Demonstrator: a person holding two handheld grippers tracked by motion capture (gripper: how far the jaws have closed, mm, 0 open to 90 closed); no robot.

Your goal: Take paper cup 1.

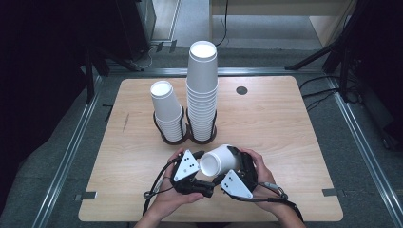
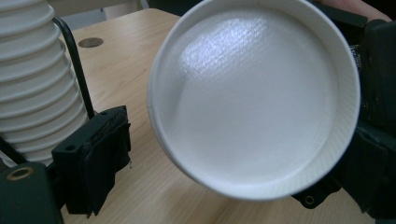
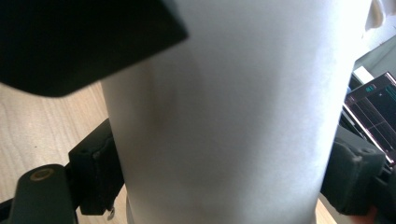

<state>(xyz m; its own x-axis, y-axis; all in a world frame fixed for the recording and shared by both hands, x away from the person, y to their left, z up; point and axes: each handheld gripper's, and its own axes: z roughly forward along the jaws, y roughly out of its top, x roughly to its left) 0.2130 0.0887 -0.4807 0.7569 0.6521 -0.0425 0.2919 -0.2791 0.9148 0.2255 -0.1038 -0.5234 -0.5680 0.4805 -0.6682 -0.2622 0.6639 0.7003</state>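
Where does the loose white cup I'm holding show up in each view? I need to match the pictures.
High view: the loose cup lies on its side at lower centre, between the two grippers, its open mouth toward the left gripper.
Left gripper view: its round mouth faces the camera, centre to right.
Right gripper view: its white wall stands between the jaws, close up.
Shared landmark: the wooden table, also visible in both gripper views.

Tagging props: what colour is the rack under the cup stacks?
Black wire rack, holding white cup stacks. Clearest in the high view.
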